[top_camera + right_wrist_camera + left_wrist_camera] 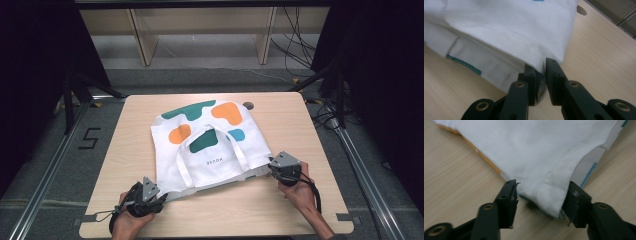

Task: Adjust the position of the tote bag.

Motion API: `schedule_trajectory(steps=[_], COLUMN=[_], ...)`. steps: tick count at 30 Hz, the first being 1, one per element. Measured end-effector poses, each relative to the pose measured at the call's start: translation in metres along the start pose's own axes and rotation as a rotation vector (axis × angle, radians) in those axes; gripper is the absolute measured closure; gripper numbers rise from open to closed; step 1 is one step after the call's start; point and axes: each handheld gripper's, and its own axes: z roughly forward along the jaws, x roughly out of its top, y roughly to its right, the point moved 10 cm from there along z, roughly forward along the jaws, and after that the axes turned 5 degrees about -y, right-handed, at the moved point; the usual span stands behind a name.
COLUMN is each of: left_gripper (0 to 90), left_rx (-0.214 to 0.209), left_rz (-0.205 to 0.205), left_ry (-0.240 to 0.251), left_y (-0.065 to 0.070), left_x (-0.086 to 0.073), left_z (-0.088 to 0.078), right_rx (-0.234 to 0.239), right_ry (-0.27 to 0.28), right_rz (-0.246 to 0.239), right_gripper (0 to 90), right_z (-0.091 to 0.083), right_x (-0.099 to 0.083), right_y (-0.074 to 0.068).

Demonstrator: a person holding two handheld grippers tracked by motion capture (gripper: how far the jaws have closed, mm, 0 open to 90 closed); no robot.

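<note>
A: Where does the white cloth tote bag with green, orange and blue blotches [207,145] lie?

B: Flat on the pale wooden table [295,125], handles on top, its open edge toward the person.

A: And the left gripper [540,195]?

B: Its black jaws stand apart around the bag's near left corner. The cloth lies between them, brushing the pads [510,195], unpinched.

A: The right gripper [543,75]?

B: Its jaws are nearly together, clamped on the bag's near right corner. The pinched cloth itself is hidden between the pads [534,80].

A: Anything else hard to read?

B: The small dark print on the bag is too blurred. From above, each hand [300,192] covers its gripper's handle.
</note>
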Motion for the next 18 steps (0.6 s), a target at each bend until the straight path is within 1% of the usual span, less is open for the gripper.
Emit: schedule_trajectory(steps=[1,2,3,4,5,6,7,8,9,10,11,12,13,14,15,16,17,18], left_gripper=[39.7,39.7,38.4,38.5,38.5,40.0,41.7,47.2,50.8,57.8,61.6,65.0,68.3,70.6,72.3,73.2,74.3,74.9], left_rx=[0.001,0.001,0.010,0.010,0.012,0.026,0.040,0.041,0.041,0.030,0.024,0.024,0.034,0.040,0.048,0.047,0.047,0.051], left_rz=[0.018,0.018,0.023,0.023,0.019,0.001,-0.004,0.001,0.001,0.010,0.030,0.030,0.052,0.077,0.105,0.121,0.121,0.124], left_ry=[-0.004,-0.004,-0.011,-0.011,-0.012,0.002,0.003,0.007,0.007,0.022,0.014,0.014,0.017,0.007,0.017,0.012,0.012,0.009], left_y=[0.003,0.003,0.004,0.004,0.002,-0.001,-0.006,-0.009,-0.009,-0.010,-0.010,-0.010,-0.009,-0.010,-0.010,-0.010,-0.010,-0.010], left_x=[-0.001,-0.001,-0.001,-0.001,0.000,0.003,0.005,0.006,0.006,0.008,0.007,0.007,0.008,0.007,0.009,0.009,0.009,0.009], left_z=[0.001,0.001,0.003,0.003,0.003,0.004,0.005,0.006,0.006,0.007,0.006,0.006,0.007,0.007,0.009,0.008,0.008,0.007], right_rx=[0.015,0.015,0.033,0.043,0.043,0.046,0.054,0.052,0.052,0.051,0.047,0.047,0.037,0.029,0.016,0.004,0.004,-0.017], right_ry=[0.001,0.001,-0.006,-0.006,-0.006,0.000,-0.001,-0.009,-0.009,-0.006,0.011,0.011,0.007,0.010,0.006,0.011,0.011,0.015], right_rz=[0.001,0.001,0.022,0.021,0.021,0.037,0.028,0.002,0.002,0.018,0.033,0.033,0.044,0.036,0.024,-0.009,-0.009,-0.029], right_gripper=[83.3,83.3,85.1,85.9,85.9,86.3,86.7,86.9,86.9,81.9,78.1,78.1,72.5,72.7,73.8,76.0,76.0,80.8], right_z=[-0.005,-0.005,-0.012,-0.013,-0.013,-0.014,-0.015,-0.012,-0.012,-0.009,-0.008,-0.008,-0.004,-0.002,0.001,0.003,0.003,0.008], right_x=[-0.004,-0.004,-0.009,-0.011,-0.011,-0.011,-0.012,-0.012,-0.012,-0.012,-0.010,-0.010,-0.009,-0.008,-0.007,-0.004,-0.004,0.002], right_y=[-0.002,-0.002,-0.004,-0.005,-0.005,-0.006,-0.007,-0.009,-0.009,-0.011,-0.011,-0.011,-0.010,-0.010,-0.011,-0.010,-0.010,-0.009])
